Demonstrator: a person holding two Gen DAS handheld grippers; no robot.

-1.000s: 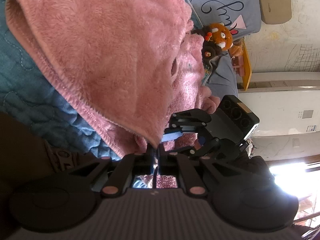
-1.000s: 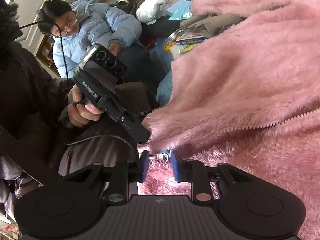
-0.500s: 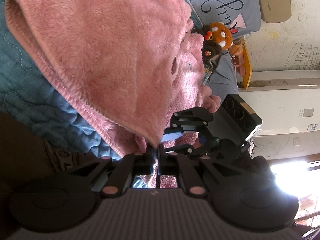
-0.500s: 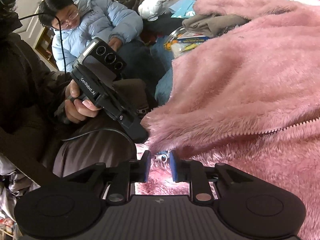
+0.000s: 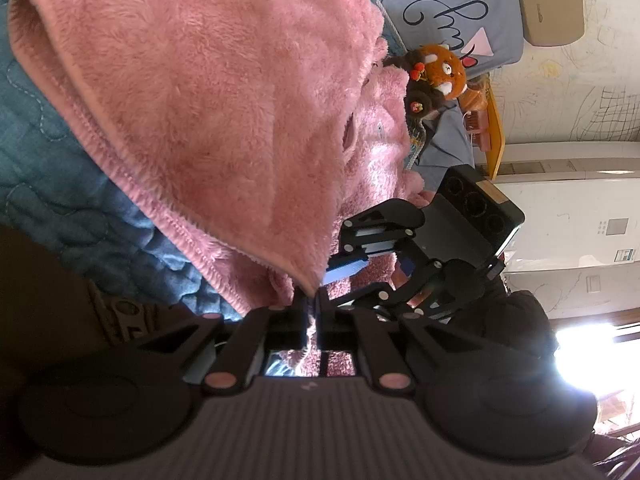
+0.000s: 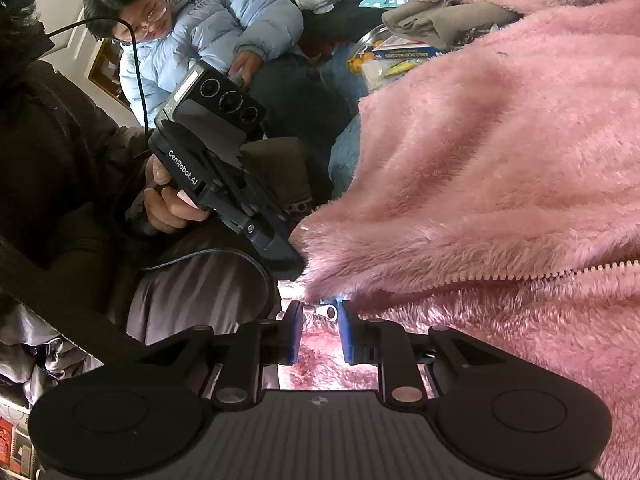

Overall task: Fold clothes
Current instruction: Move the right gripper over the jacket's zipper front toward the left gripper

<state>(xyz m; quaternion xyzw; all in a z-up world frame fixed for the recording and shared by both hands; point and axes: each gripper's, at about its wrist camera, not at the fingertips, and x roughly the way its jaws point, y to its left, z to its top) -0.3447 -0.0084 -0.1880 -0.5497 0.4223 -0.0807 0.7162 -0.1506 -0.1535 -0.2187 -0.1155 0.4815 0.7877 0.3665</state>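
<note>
A fluffy pink fleece zip-up jacket [image 5: 208, 112] lies spread over a teal quilted bed cover [image 5: 60, 184], one corner lifted off the rest. The left hand-held gripper [image 5: 310, 312] is clenched on the tip of that corner, its jaws pressed nearly together with a thin bit of fleece between them. The right hand-held gripper [image 6: 319, 334] sits just beside it with its blue pads [image 6: 295, 336] parted; only the small metal zipper pull [image 6: 326, 312] and loose pile show in the gap, so it grips nothing.

The left hold takes in very little cloth. My judgement is that a pull across the jacket could drag the slippery pile out of the jaws and let the flap drop crooked. The right pads, if they close here, could catch the zipper pull rather than the fleece edge, tugging the pink zipper teeth [image 6: 520, 274] and bunching the front.
</note>
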